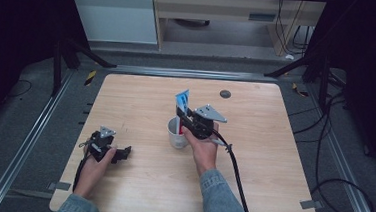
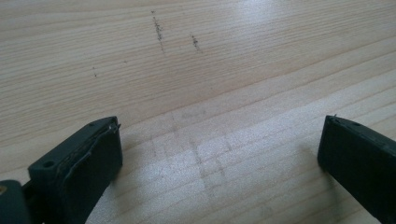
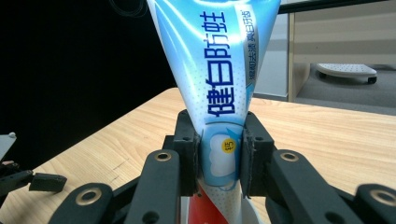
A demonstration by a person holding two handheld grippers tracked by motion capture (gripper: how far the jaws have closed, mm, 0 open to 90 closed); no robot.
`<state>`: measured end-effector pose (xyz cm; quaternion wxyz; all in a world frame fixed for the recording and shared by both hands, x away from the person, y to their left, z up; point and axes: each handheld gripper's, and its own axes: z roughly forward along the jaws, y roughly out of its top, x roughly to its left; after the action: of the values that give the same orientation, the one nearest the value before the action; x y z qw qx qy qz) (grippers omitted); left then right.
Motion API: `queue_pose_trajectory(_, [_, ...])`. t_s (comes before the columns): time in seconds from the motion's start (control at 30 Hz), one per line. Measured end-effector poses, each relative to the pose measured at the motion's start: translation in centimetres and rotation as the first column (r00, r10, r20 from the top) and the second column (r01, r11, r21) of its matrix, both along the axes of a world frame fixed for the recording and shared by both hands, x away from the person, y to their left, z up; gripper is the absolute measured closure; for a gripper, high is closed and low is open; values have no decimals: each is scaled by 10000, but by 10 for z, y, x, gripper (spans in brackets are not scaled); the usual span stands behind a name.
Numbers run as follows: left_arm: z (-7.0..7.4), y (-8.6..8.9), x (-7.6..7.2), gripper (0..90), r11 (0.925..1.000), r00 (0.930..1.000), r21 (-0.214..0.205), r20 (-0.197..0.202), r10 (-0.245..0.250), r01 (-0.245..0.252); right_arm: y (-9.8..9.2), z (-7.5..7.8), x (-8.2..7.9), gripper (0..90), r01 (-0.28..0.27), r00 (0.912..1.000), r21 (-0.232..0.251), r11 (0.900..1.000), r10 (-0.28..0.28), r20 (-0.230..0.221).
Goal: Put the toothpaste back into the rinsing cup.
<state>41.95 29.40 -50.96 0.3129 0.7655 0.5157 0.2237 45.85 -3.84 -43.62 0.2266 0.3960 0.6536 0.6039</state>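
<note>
A blue and white toothpaste tube point(image 1: 182, 101) stands upright, its lower end inside a white mug point(image 1: 176, 133) near the table's middle. My right gripper point(image 1: 187, 120) is shut on the tube just above the mug's rim. In the right gripper view the tube point(image 3: 219, 70) rises between both pads point(image 3: 190, 154), with blue printed characters and a red lower part. My left gripper point(image 1: 121, 154) rests low on the table at the front left, open with nothing between its jaws. Bare wood shows between its two fingers point(image 2: 86, 163) in the left gripper view.
The wooden table point(image 1: 135, 182) has a small dark round disc point(image 1: 225, 93) near its far edge. A black cable point(image 1: 236, 169) trails from the right gripper over the front edge. Black stands and floor cables surround the table; cabinets stand behind it.
</note>
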Motion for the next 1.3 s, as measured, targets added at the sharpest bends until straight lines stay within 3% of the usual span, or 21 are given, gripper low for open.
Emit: queue_pose_trajectory(1.3, [0,0,0,0,10000,10000,8,-5,-20,20,-1,-12,-2,716,-60,9986,200,9998,71,-529])
